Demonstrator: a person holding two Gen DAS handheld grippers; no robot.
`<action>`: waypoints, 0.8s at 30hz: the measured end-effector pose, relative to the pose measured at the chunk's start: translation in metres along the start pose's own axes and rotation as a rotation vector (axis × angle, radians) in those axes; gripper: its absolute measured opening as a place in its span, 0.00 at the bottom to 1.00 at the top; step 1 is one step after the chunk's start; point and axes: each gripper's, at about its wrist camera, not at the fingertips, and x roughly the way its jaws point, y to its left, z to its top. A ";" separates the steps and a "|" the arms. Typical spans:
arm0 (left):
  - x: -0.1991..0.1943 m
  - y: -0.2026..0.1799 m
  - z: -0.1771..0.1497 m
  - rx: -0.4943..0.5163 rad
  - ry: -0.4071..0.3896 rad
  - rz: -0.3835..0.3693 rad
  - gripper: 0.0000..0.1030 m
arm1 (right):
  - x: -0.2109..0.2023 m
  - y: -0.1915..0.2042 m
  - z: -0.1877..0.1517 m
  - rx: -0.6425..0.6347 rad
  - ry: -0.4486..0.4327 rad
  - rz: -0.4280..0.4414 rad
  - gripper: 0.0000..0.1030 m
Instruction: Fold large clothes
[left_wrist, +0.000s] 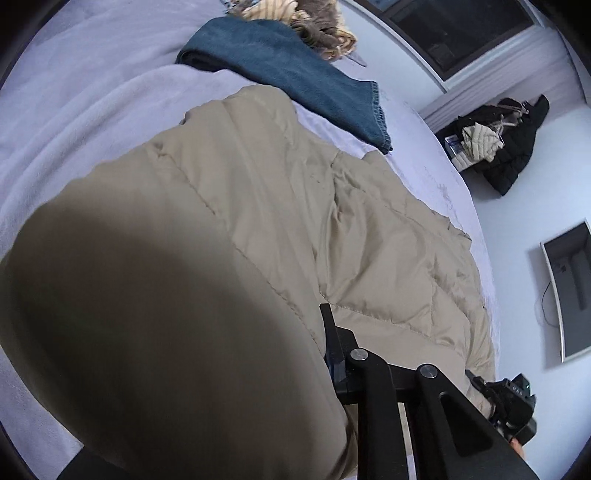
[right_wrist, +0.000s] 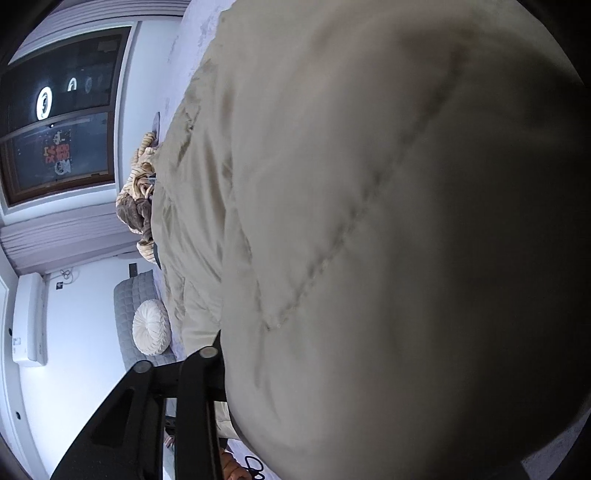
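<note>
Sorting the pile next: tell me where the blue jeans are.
In the left wrist view, the blue jeans lie folded on the lavender bedspread, upper centre, just beyond the beige puffer jacket and beside the striped plush heap.

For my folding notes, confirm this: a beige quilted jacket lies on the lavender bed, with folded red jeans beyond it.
Wrong colour: the folded jeans are blue, not red, as the left wrist view shows. The rest holds: the beige quilted jacket lies on the lavender bed, jeans beyond it.

Beige quilted jacket, lilac bedsheet, blue jeans, tan-striped plush, blk tongs.
</note>
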 end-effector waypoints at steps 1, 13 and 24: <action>-0.007 -0.005 0.001 0.024 -0.006 -0.005 0.23 | -0.004 0.003 -0.003 -0.010 -0.008 0.001 0.28; -0.087 -0.006 -0.057 0.134 -0.044 -0.001 0.22 | -0.057 0.004 -0.054 -0.072 0.034 0.005 0.24; -0.157 0.026 -0.189 0.053 0.072 0.062 0.23 | -0.126 -0.049 -0.123 -0.063 0.158 -0.039 0.24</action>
